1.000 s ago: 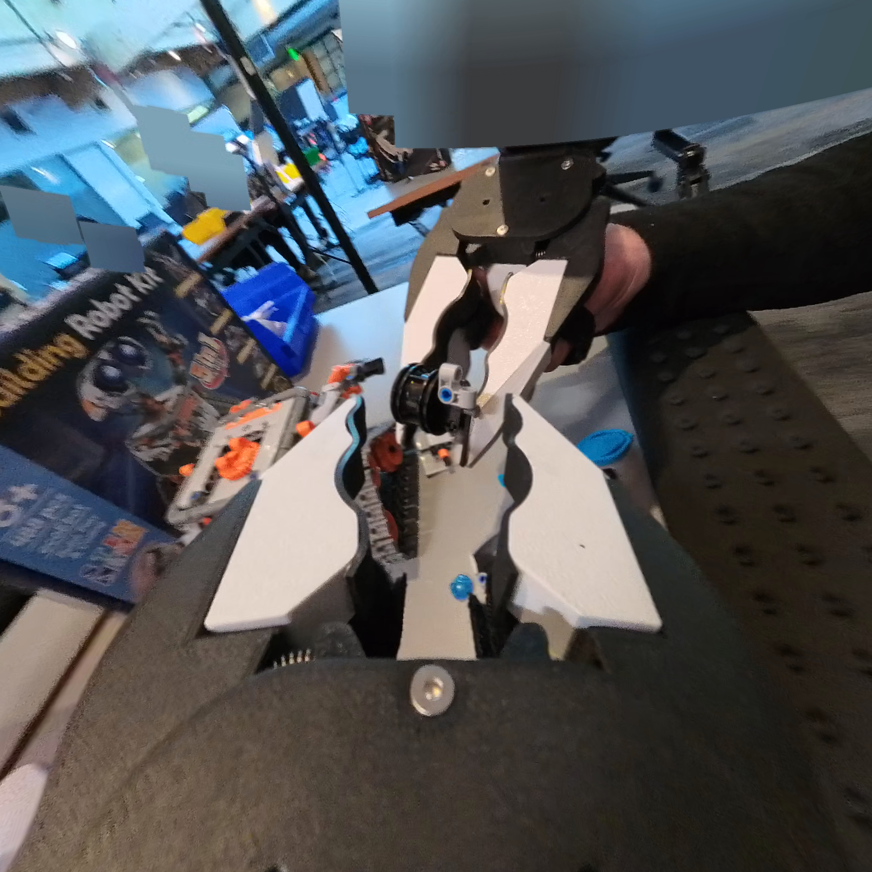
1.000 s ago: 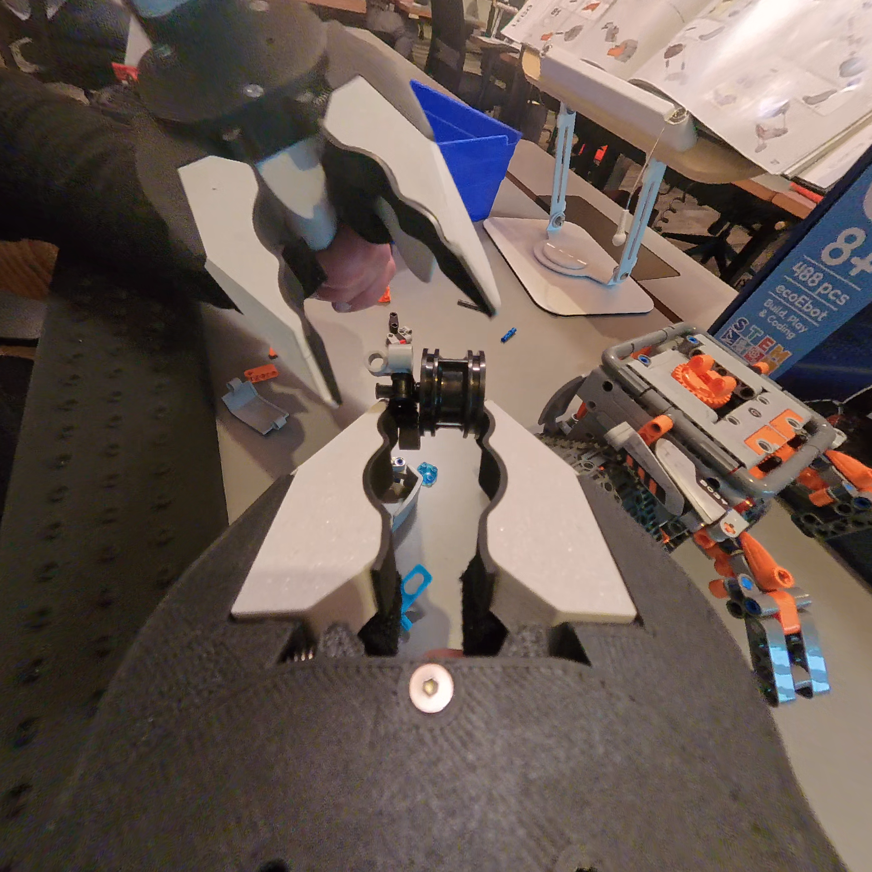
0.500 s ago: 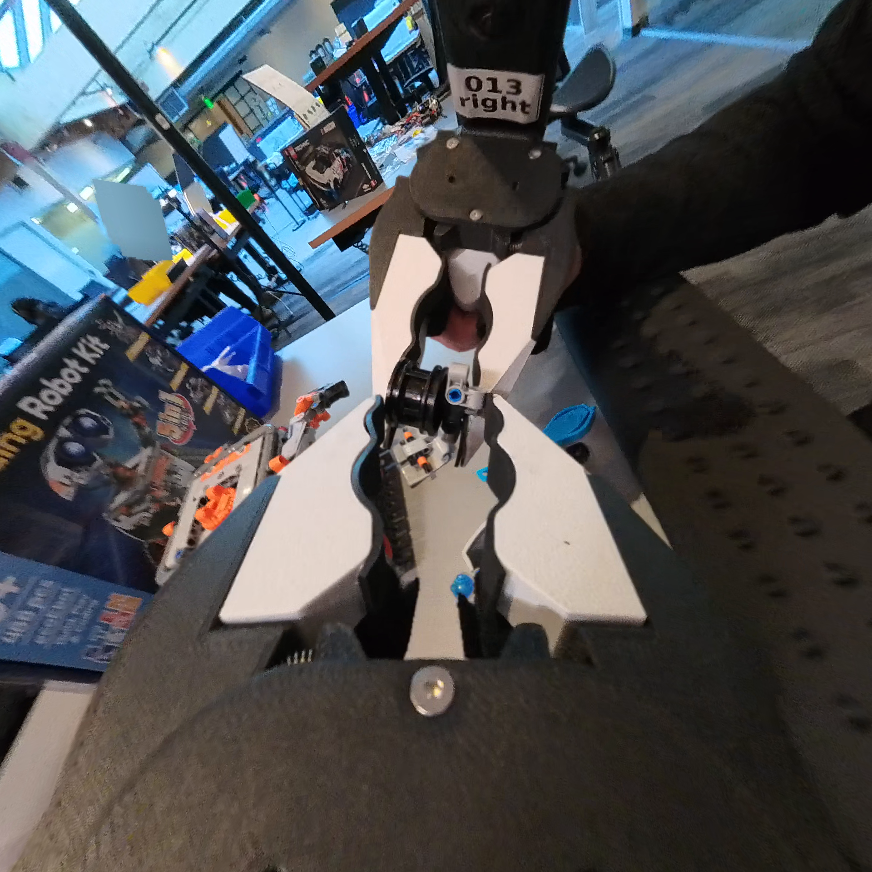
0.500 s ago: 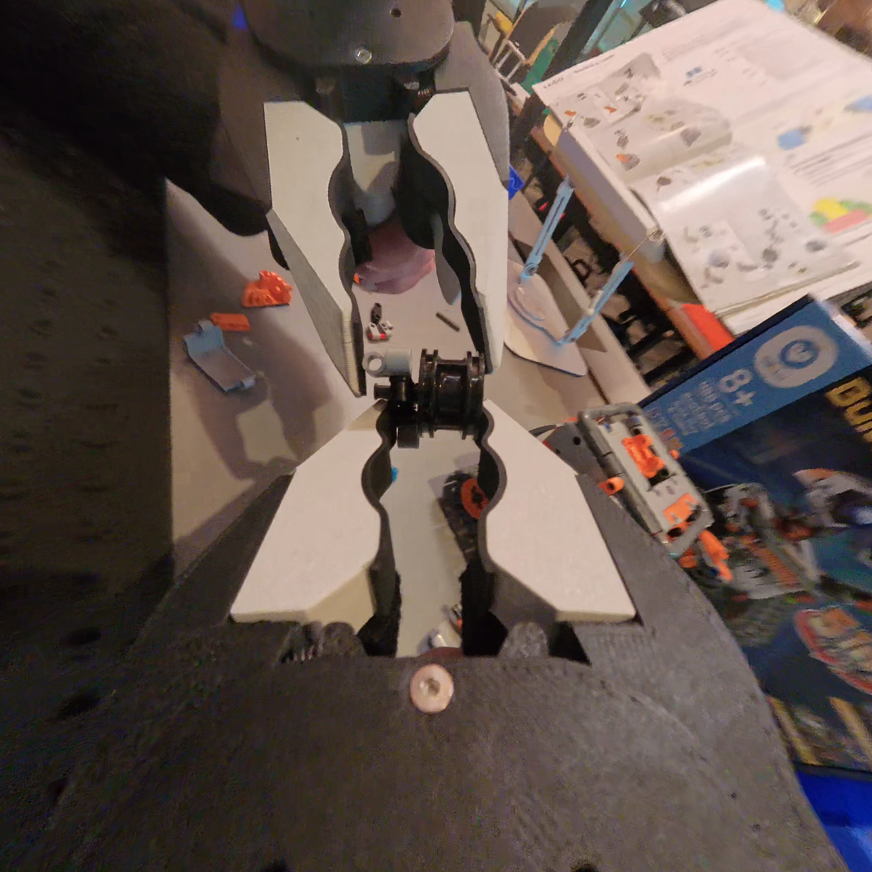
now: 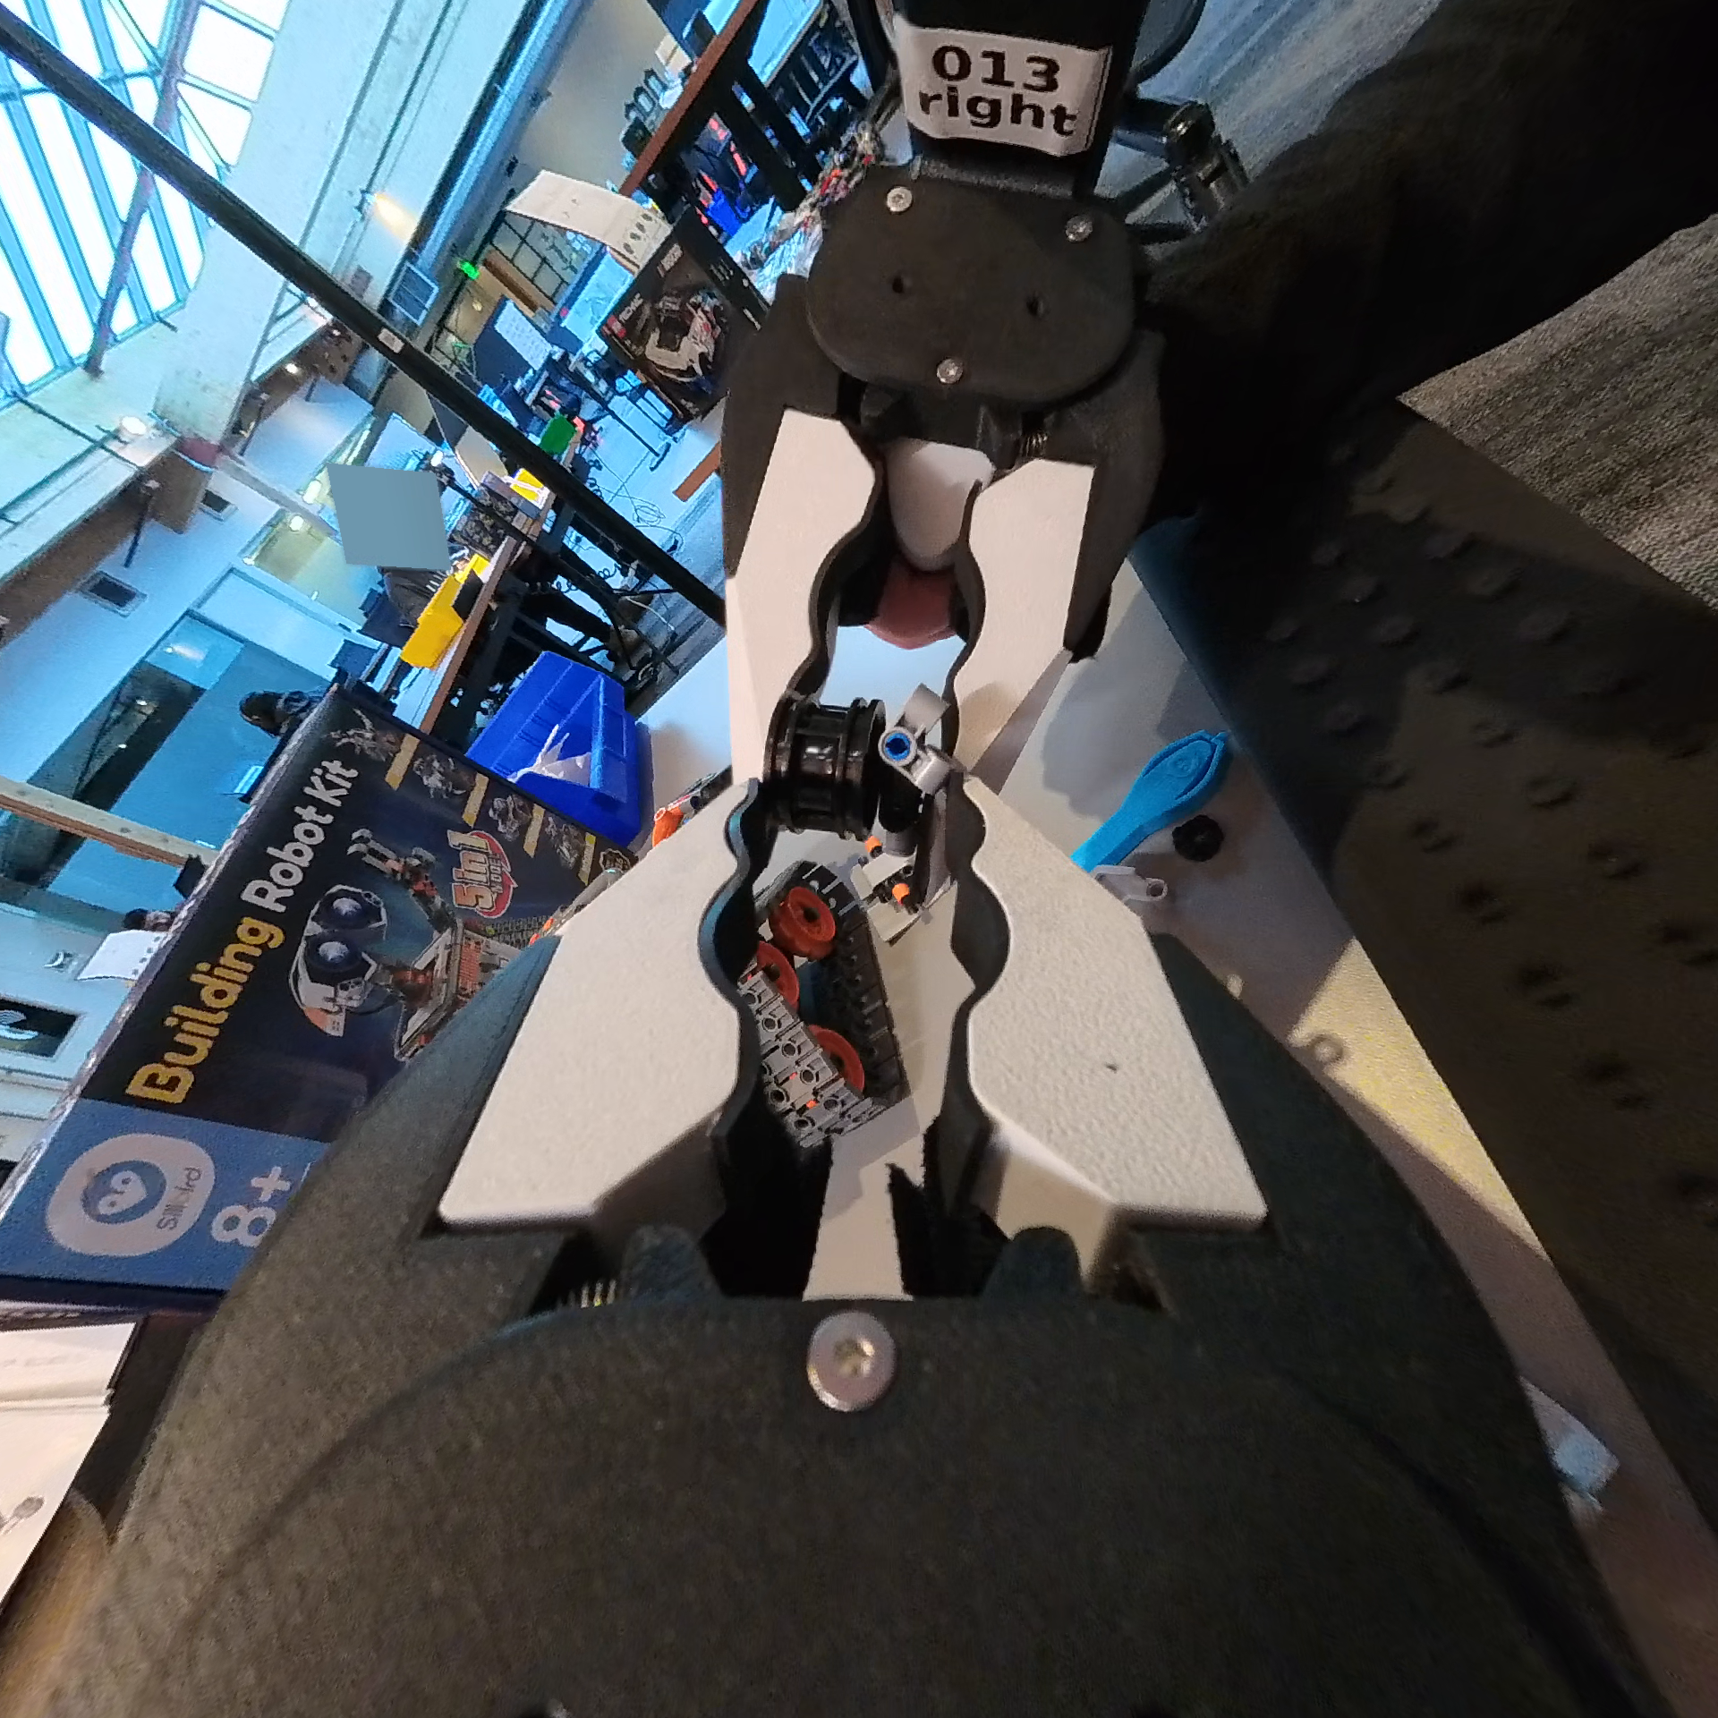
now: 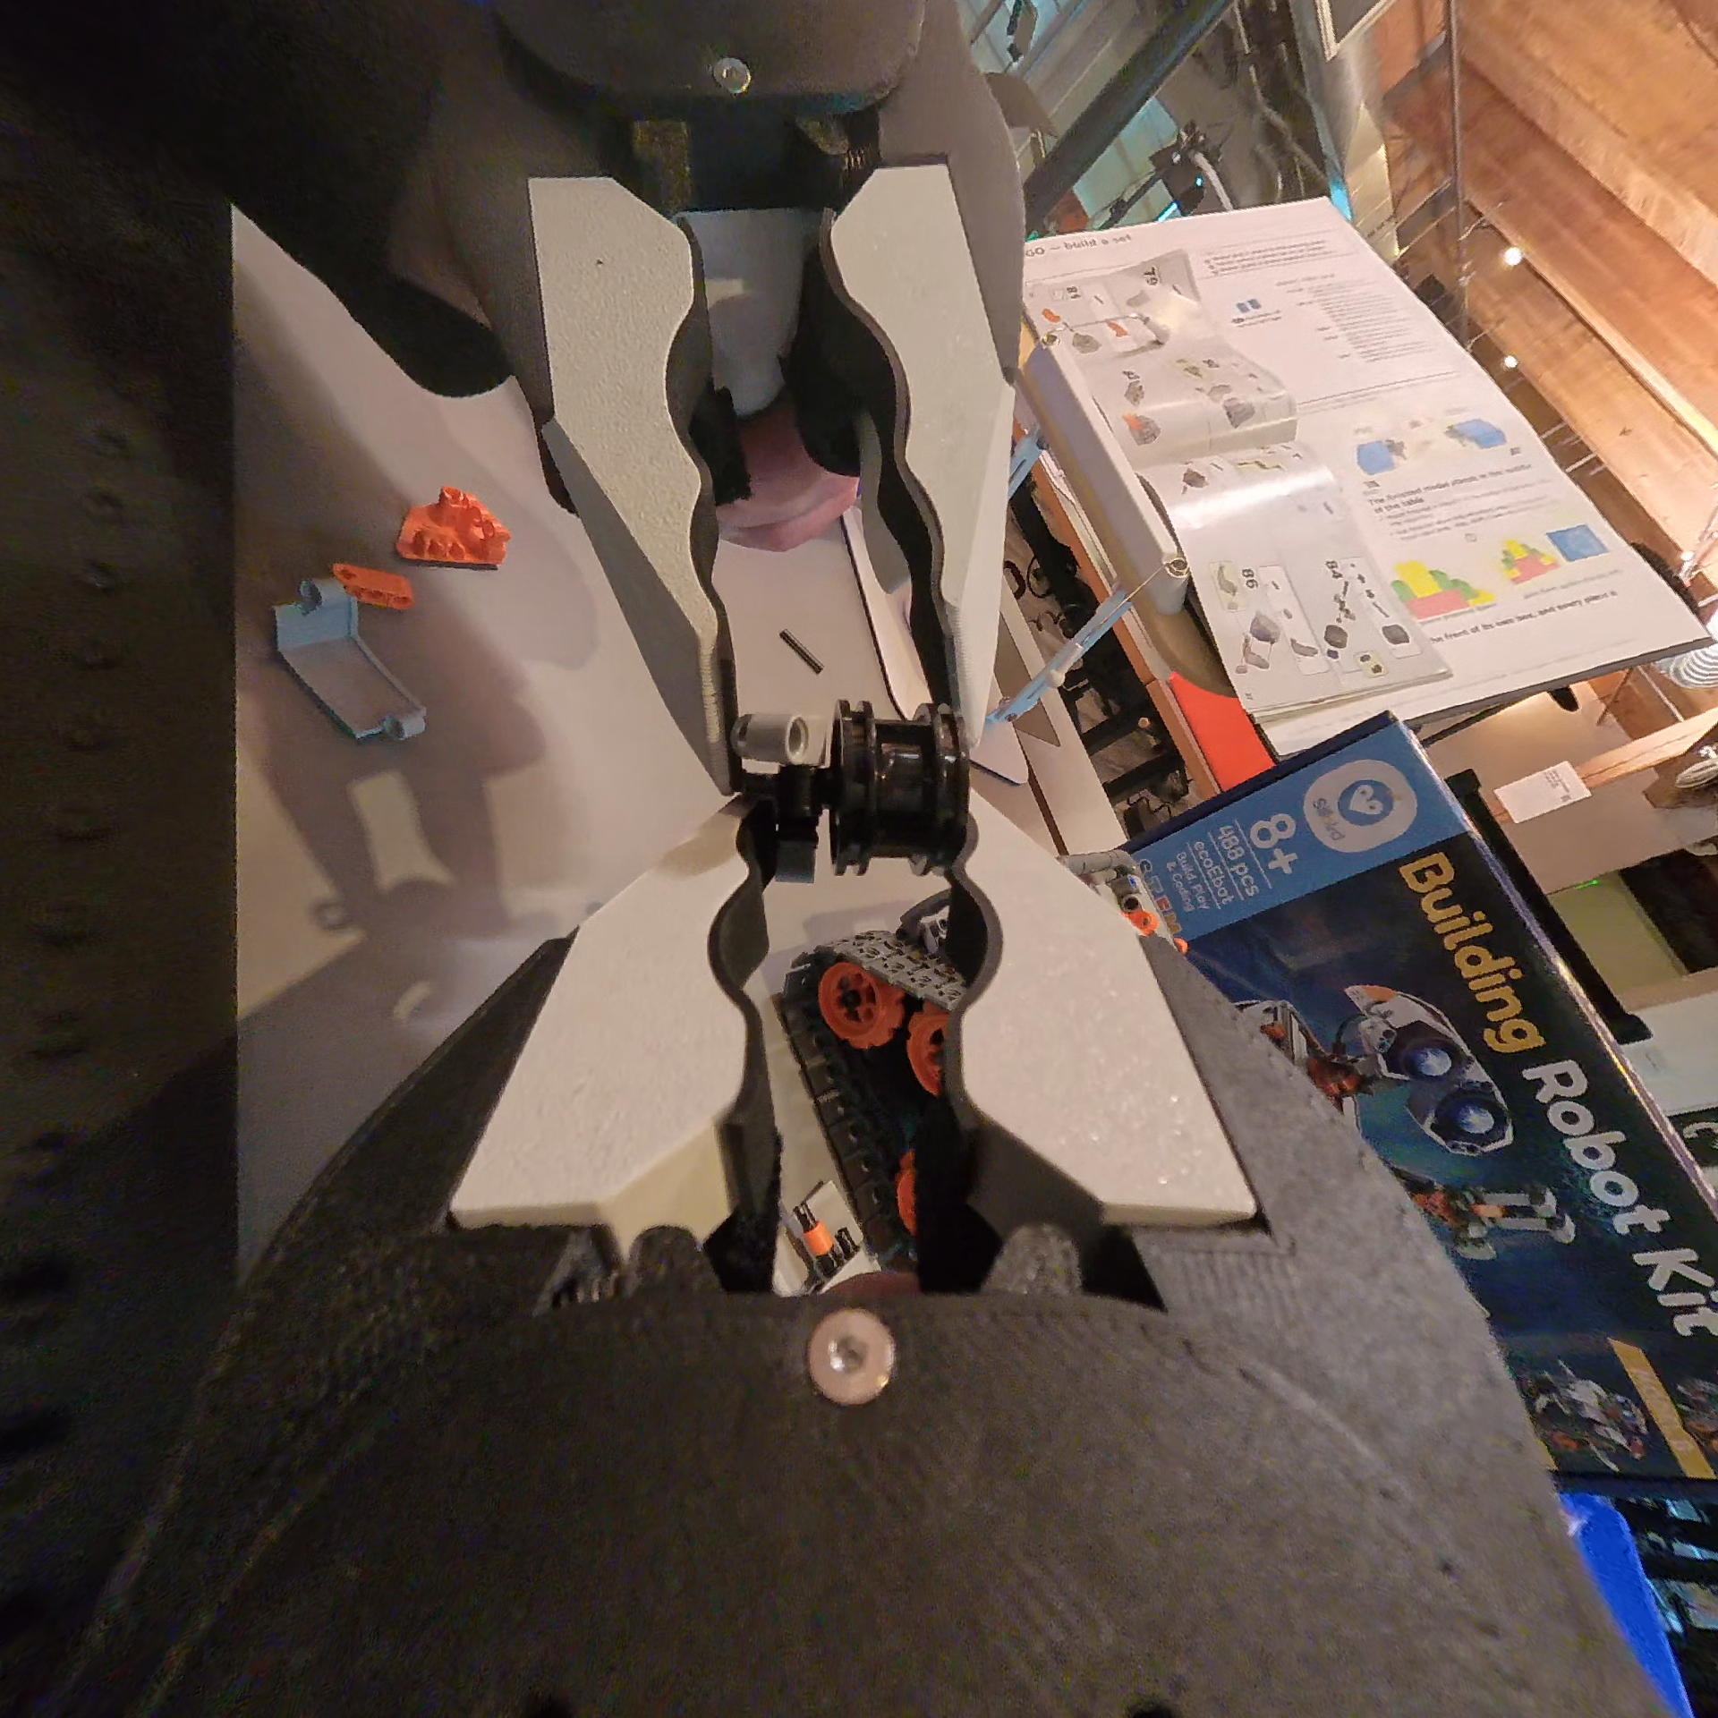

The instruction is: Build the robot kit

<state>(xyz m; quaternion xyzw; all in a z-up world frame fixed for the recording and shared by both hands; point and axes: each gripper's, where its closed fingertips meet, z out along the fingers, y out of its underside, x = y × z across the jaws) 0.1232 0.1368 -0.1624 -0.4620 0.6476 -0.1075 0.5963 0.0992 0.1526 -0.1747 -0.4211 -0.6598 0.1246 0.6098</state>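
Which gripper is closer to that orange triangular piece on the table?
Left. The left gripper hangs just beside the orange piece; the right gripper is farther, on the other side of the black wheel.

We see only a strip of the tracked model [image 5: 818, 1013] between the left gripper's [image 5: 851, 799] fingers; the rest is hidden behind them. The blue box [image 6: 1450, 1050] runs off the right wrist picture's edge. The small dark stick [image 6: 801, 651] on the table [image 6: 307, 865] is too small to name, perhaps a pin.
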